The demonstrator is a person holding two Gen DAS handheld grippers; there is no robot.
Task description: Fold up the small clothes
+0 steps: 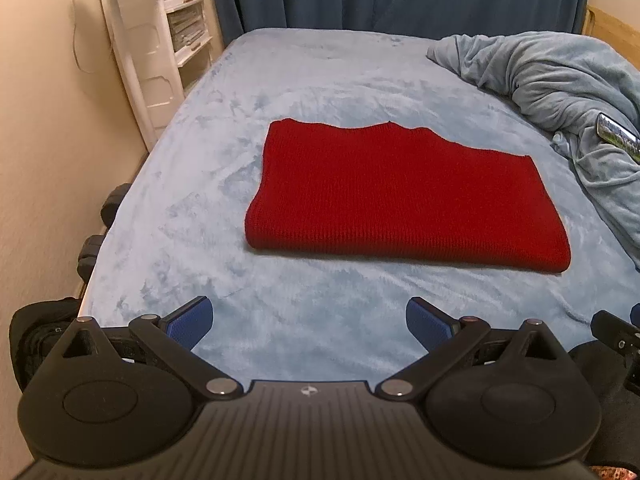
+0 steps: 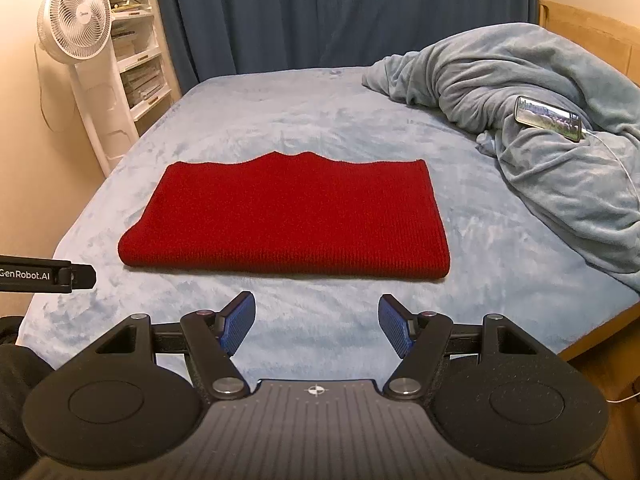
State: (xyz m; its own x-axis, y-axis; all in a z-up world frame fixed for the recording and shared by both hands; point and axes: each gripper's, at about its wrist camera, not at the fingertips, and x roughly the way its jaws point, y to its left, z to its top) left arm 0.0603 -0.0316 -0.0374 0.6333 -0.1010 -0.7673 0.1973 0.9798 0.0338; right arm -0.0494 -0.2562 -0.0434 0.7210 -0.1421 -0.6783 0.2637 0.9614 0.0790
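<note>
The red knit garment [image 2: 286,216] lies flat on the bed, folded into a thick rectangle, straight ahead of both grippers and apart from their fingertips, with a strip of bare sheet between. Its long axis runs left to right across both views; the rounded fold edge faces the grippers, and the wavy far edge points toward the curtain. In the right wrist view it sits centred ahead of the right gripper [image 2: 318,326]; in the left wrist view it sits ahead and somewhat to the right of the left gripper [image 1: 309,326]. So the right gripper looks the better lined up, though neither is clearly nearer. Any further fold would likely start at the short ends, one per gripper.

Both grippers hold nothing. The left stands wide open, its blue pads [image 1: 192,320] far apart; the right is open too, a little less wide.

The surface is a pale blue plush bed sheet [image 2: 480,240], soft and likely to give under pressure. A rumpled grey-blue blanket [image 2: 520,92] is heaped at the right, well apart from the garment, with a smartphone [image 2: 549,118] resting on it and what seems to be a thin cable trailing off. A white standing fan [image 2: 76,20] and white shelves [image 2: 136,40] stand at the left wall, and a dark blue curtain [image 2: 340,12] hangs behind the bed
</note>
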